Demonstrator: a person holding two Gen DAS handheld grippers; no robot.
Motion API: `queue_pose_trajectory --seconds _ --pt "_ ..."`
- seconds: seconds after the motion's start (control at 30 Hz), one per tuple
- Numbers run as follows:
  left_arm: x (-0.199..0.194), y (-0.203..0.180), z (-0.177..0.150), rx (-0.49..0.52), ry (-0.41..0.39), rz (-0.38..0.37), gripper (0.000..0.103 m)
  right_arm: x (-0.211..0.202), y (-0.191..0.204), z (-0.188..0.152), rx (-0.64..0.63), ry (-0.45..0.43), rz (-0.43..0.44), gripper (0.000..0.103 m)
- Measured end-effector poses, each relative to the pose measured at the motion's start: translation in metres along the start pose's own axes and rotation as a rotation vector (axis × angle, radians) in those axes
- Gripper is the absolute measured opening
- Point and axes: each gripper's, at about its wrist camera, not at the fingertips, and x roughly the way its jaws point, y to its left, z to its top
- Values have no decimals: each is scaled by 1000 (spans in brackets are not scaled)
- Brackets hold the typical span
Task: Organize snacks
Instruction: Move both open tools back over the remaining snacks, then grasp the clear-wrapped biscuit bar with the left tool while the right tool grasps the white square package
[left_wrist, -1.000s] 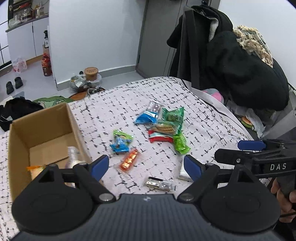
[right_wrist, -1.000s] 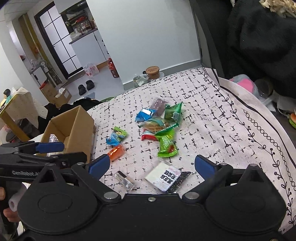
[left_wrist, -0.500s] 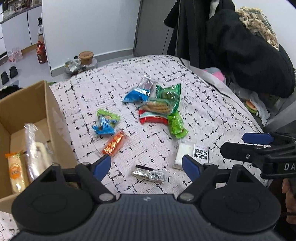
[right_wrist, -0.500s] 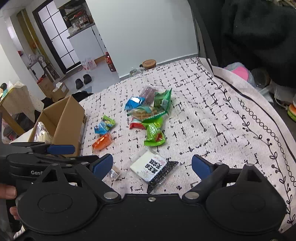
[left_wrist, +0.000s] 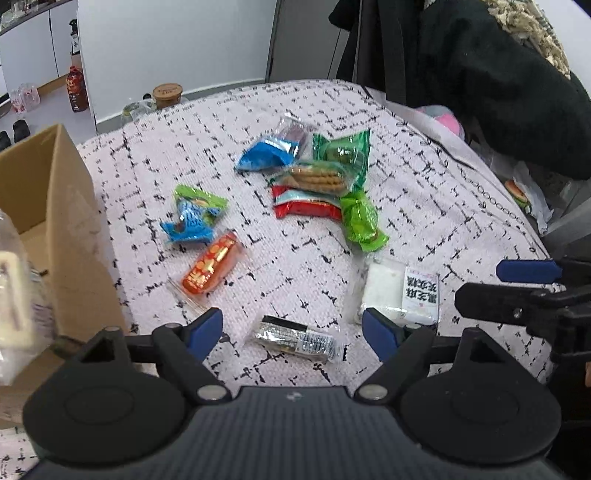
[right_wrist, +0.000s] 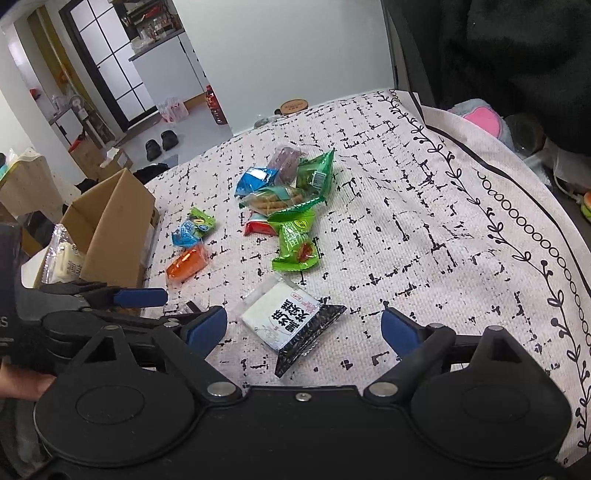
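Snack packets lie on a black-and-white patterned cloth (left_wrist: 424, 192). A silver-and-black bar (left_wrist: 295, 338) lies flat between my left gripper's (left_wrist: 291, 326) blue pads; the jaws are closing, and the pads stand clear of it. My right gripper (right_wrist: 304, 328) is open low over a white-and-black packet (right_wrist: 284, 317), which rests on the cloth between its fingers, untouched. Farther off lie an orange packet (left_wrist: 212, 264), a blue-green one (left_wrist: 192, 218) and a pile with biscuits (left_wrist: 317, 177). A cardboard box (left_wrist: 55, 206) at the left holds several packets.
A black coat (left_wrist: 498, 81) hangs over a chair past the table's right edge. A wooden-lidded jar (left_wrist: 168, 94) and a bottle (left_wrist: 75, 88) stand on the floor beyond the far edge. A pink soft thing (right_wrist: 484, 120) lies at the right.
Both grippers have sunk closer to the cloth. The silver bar now sits between the left fingers and the white packet between the right ones. Both sets of jaws look slightly narrower.
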Motion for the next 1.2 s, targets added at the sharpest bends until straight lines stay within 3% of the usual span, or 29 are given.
queue_pose_trajectory --seconds 0.57,0.67,0.9,1.2 --pt "25 -5 -15 106 -5 -9 81 3 -2 -1 5 16 8 90" --pt "25 -3 -16 115 -16 -7 77 3 0 -1 -7 15 11 90" --pt "22 6 -15 94 -37 -3 55 7 5 4 -31 12 12 90" --pt "6 22 -9 15 -62 4 52 20 15 15 -79 2 35 90"
